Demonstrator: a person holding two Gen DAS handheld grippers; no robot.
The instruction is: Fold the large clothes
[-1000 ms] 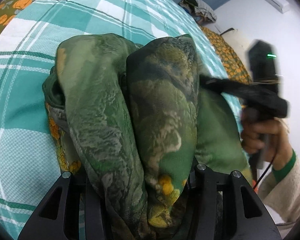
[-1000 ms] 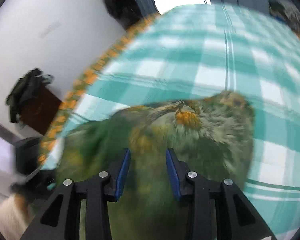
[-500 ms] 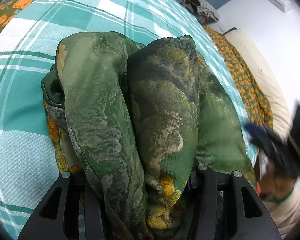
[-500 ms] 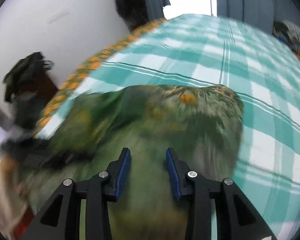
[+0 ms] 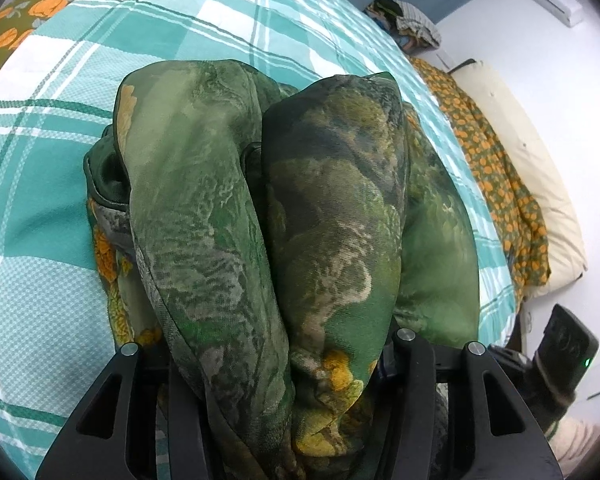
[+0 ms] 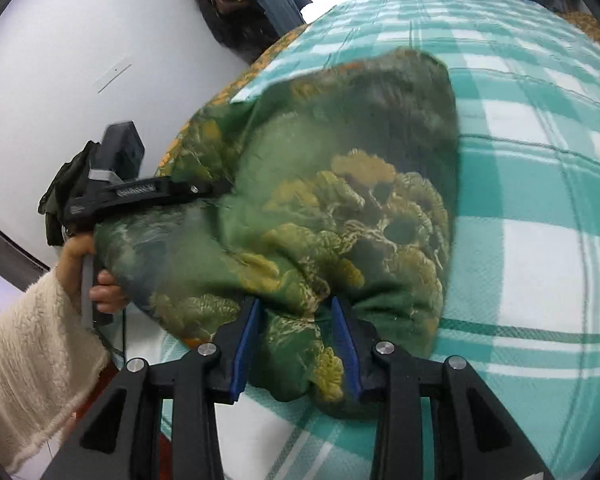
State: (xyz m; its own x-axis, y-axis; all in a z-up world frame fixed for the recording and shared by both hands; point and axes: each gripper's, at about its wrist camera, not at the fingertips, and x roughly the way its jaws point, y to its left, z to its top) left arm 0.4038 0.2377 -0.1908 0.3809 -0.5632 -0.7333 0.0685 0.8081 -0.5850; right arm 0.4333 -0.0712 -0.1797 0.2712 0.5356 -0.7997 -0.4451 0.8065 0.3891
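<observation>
right gripper (image 6: 296, 344) now farther right

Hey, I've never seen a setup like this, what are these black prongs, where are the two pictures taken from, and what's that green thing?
No robot here: a person holds a two-finger gripper in each hand, and each carries a fisheye camera looking along its fingers. The left gripper has a thick bunch of green printed cloth between its fingers. The right gripper pinches another part of the same cloth between blue pads. The cloth rests on a teal checked bedspread. The right camera also shows the person's hand and cream sleeve.
</observation>
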